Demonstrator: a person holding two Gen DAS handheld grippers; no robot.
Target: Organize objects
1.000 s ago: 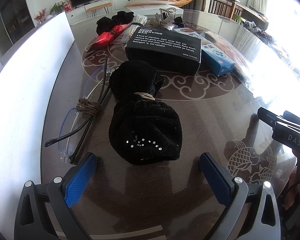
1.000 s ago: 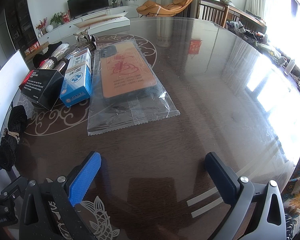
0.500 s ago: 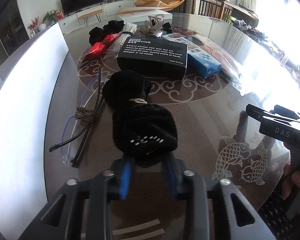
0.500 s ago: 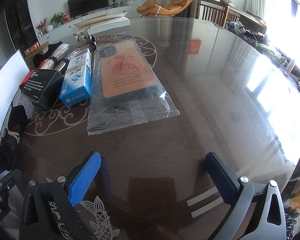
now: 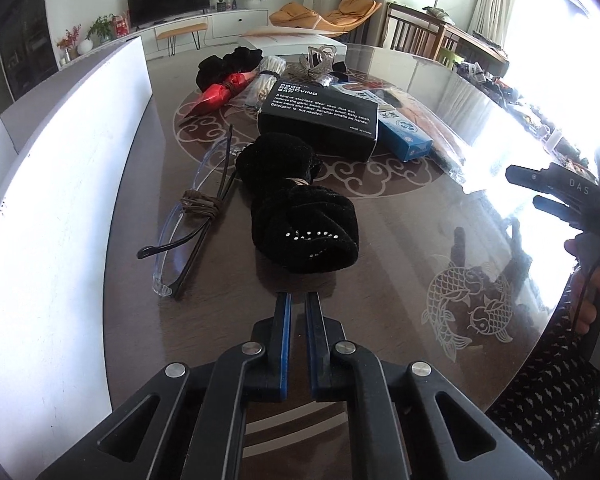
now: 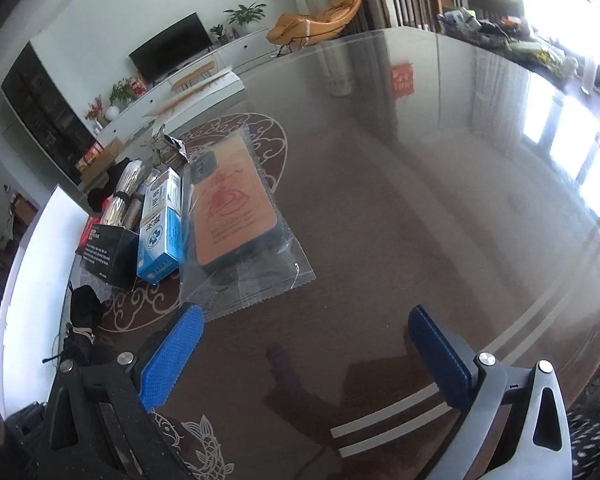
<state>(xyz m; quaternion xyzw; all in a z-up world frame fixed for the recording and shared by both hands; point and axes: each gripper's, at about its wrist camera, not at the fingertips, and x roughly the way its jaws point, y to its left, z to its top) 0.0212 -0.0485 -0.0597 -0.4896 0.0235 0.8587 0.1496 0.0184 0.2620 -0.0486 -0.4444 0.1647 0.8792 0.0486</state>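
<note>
A black velvet hair bow with small rhinestones, tied at its middle, lies on the dark glass table. My left gripper is shut with nothing between its blue pads, its tips a little short of the bow's near end. Folded clear-framed glasses bound with brown cord lie left of the bow. My right gripper stands open over bare table, close to the corner of a bagged orange phone case. A hand holds the right gripper at the right edge of the left wrist view.
Behind the bow stand a black box and a blue box; farther back lie a red wrapped item, a black scrunchie and a foil pack. A tall white panel walls the left side. Fish engravings mark the near rim.
The left gripper's jaws went from wide open to shut, and it drew back, so the bow now lies beyond its tips. The right gripper rose and rolled, tilting its view.
</note>
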